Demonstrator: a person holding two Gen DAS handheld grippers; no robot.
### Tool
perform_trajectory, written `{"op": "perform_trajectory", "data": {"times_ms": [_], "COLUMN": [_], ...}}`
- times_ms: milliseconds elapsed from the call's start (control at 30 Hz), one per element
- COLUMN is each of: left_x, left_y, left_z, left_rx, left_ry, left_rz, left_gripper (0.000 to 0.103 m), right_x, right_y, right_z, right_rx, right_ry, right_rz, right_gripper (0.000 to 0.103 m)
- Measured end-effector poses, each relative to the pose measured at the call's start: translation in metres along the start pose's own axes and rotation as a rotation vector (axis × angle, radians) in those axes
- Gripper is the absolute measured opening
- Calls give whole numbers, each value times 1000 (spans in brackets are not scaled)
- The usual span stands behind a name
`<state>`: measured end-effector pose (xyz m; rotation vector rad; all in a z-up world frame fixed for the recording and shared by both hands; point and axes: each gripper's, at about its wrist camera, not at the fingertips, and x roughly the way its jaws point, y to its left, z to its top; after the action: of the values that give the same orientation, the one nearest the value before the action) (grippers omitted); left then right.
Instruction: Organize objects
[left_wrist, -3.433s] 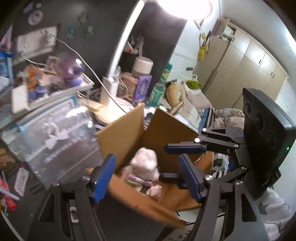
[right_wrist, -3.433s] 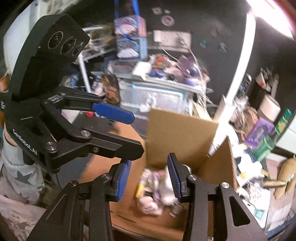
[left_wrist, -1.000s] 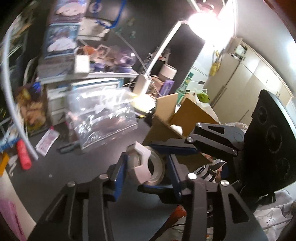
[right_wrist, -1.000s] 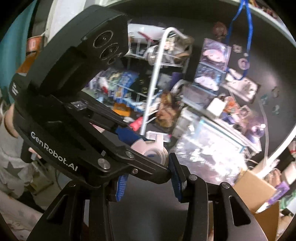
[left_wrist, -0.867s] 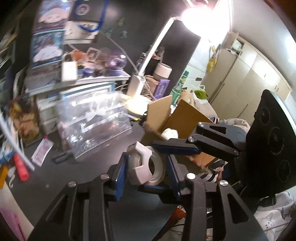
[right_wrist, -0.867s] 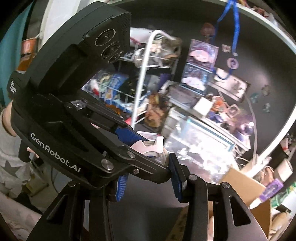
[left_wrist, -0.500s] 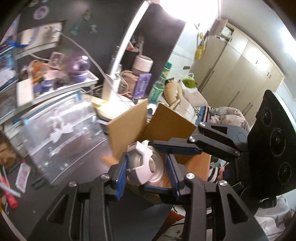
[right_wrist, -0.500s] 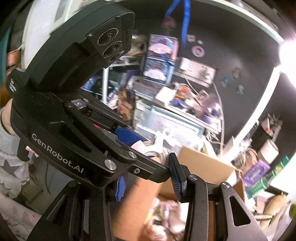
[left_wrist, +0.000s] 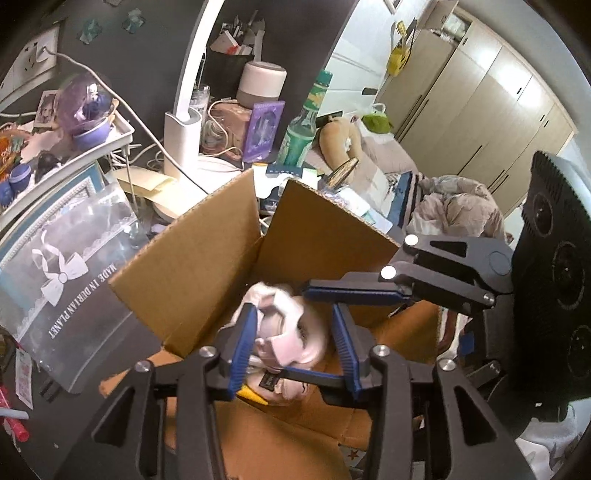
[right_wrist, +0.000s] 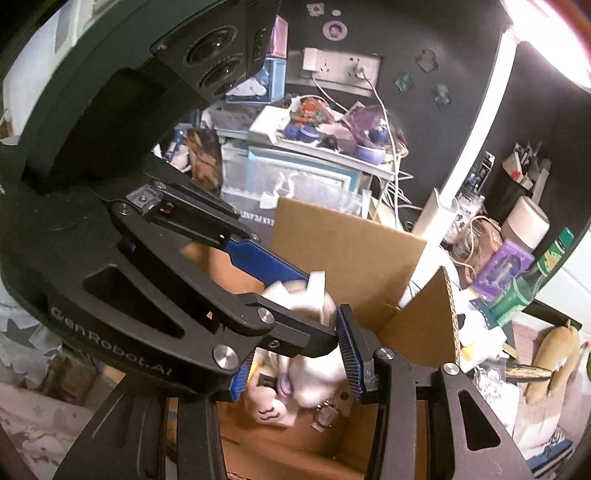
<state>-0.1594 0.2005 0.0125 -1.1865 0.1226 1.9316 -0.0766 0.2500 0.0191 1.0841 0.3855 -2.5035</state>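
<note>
The left gripper (left_wrist: 292, 332) is held above the open cardboard box (left_wrist: 192, 266), with its blue pads at a moderate gap and its jaws opening. The tape dispenser (left_wrist: 284, 343), a clear roll in a white holder, is seen between the pads. It is smeared by motion, so it cannot be said with certainty whether the pads still touch it. A sliver of space shows at the right pad, and the grip appears to have been let go.

The right gripper (right_wrist: 295, 365) is pointed into the same box from the other side. Its jaws are opening slightly and nothing is clasped in them; its fingers cross just above and just below the left gripper's.

On the box floor a pale plush toy (right_wrist: 310, 384) is made out most clearly in the right wrist view, directly under the tape. A wall socket (right_wrist: 341, 64) is shown there too. Only the left wrist view takes in the wardrobe (left_wrist: 480, 92), rumpled bedding (left_wrist: 458, 210) and the printed lettering on a clear plastic bag (left_wrist: 74, 280). The white desk lamp (left_wrist: 183, 136) and a green bottle (left_wrist: 303, 129) are seen behind the box in both views.

A second ago the tape was gripped firmly over the dark desktop, left of the box; it has since been carried over the box opening, and the pads have been parted.
</note>
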Motion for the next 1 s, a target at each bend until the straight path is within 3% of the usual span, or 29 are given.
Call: {"op": "perform_trajectory", "data": {"times_ms": [100, 267, 367, 567, 667, 833, 1000], "left_x": [-2, -25, -50, -102, -121, -138, -145], "left_y": [-4, -9, -14, -20, -20, -17, -9], "left_z": [-2, -10, -21, -59, -81, -111, -139], "left_rx": [10, 33, 35, 10, -24, -84, -168], "left_ry": [-12, -87, -183, -390, -479, -573, -641], "left_rz": [21, 88, 148, 269, 342, 448, 611], "left_gripper": [63, 73, 83, 91, 103, 103, 103], "right_x": [-1, -8, -13, -28, -35, -41, -40], "right_y": [-2, -2, -1, 6, 9, 19, 25], "right_z": [-1, 1, 2, 0, 0, 0, -1], "right_rx": [1, 2, 8, 20, 26, 14, 16], "right_ry": [-2, -23, -54, -178, -237, -306, -340], "right_rz": [-13, -19, -19, -18, 6, 16, 29], "right_gripper": [54, 54, 58, 68, 81, 91, 96]}}
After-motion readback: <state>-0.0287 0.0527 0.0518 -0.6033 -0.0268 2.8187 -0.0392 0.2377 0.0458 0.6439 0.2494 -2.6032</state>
